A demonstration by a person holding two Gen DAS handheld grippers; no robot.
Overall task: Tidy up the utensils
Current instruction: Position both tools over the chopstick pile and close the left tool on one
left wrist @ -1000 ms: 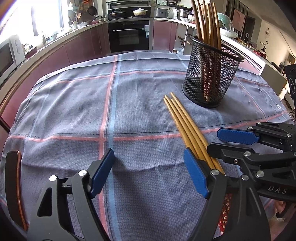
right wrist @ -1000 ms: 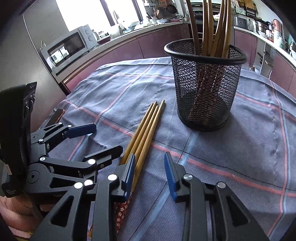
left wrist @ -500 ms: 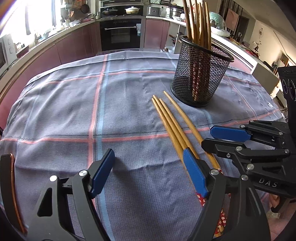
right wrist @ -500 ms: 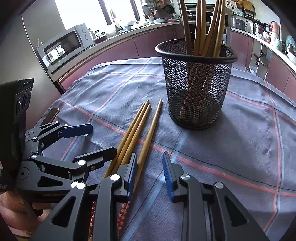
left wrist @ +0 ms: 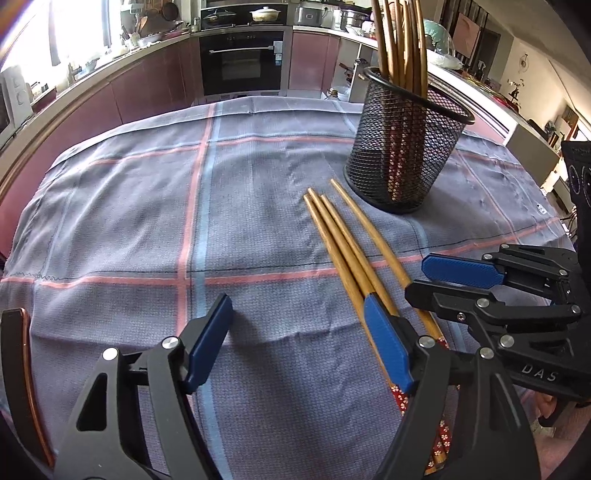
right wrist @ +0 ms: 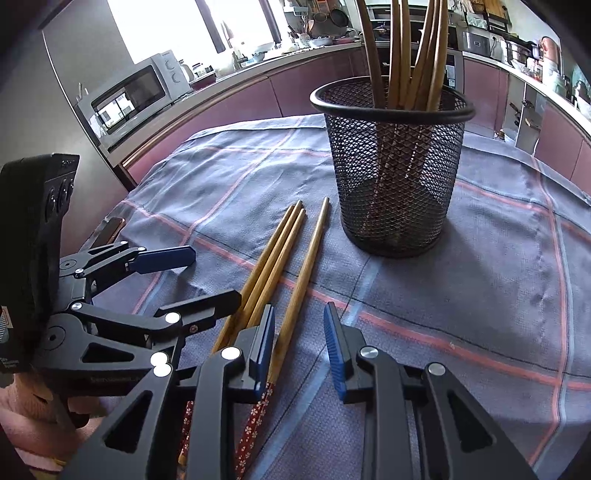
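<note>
Showing a microwave [right wrist: 136,92] in the right view only.

a table under a plaid cloth [left wrist: 147,206] carries four loose chopsticks [left wrist: 343,240] beside a mesh holder [left wrist: 402,147].

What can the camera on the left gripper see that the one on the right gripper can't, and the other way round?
Only the left view shows the built-in oven and the pot above it. Only the right view shows the microwave by the bright window. Both share the mesh holder full of chopsticks, four loose chopsticks on the checked tablecloth, and both grippers: the left gripper, closing on nothing, and the right gripper, open.
</note>
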